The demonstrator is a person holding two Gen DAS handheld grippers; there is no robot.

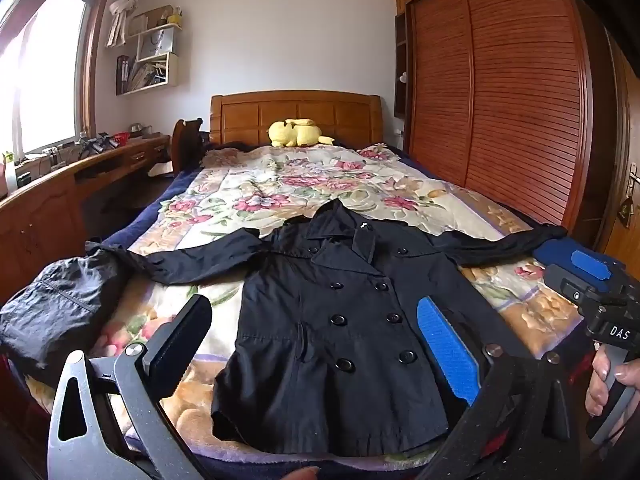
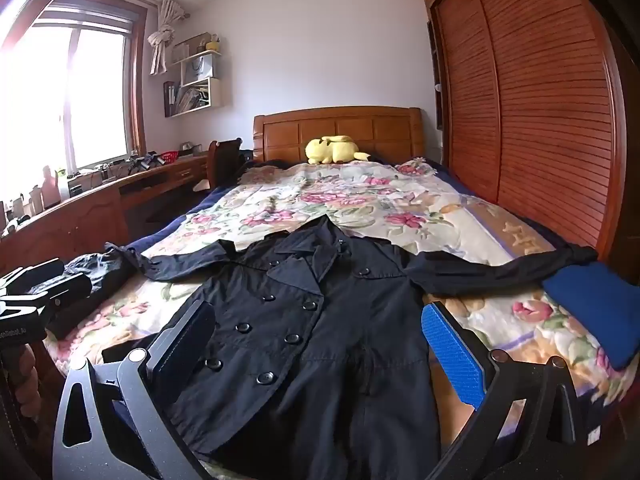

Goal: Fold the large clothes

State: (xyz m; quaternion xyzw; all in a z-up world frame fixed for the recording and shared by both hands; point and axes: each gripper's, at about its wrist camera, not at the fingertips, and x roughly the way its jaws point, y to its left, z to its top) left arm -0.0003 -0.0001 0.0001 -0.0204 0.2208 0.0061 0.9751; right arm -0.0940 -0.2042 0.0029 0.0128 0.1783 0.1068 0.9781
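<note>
A black double-breasted coat (image 1: pixel 340 312) lies face up and flat on the bed, collar away from me, with both sleeves spread out sideways. In the right wrist view the same coat (image 2: pixel 320 320) fills the middle. My left gripper (image 1: pixel 312 304) is open wide above the coat's lower half, with nothing between its black finger and blue pad (image 1: pixel 444 348). My right gripper (image 2: pixel 320 310) is also open wide over the lower front, clear of the cloth. A hand (image 1: pixel 608 376) holds the right gripper's handle at the picture's right edge.
A floral blanket (image 1: pixel 280 188) covers the bed. A crumpled dark garment (image 1: pixel 60 312) lies by the left sleeve, and a folded blue one (image 2: pixel 592 304) by the right sleeve. A yellow plush toy (image 1: pixel 296 132) sits at the headboard. A wooden desk (image 1: pixel 60 192) stands left, a slatted wardrobe (image 1: pixel 500 100) right.
</note>
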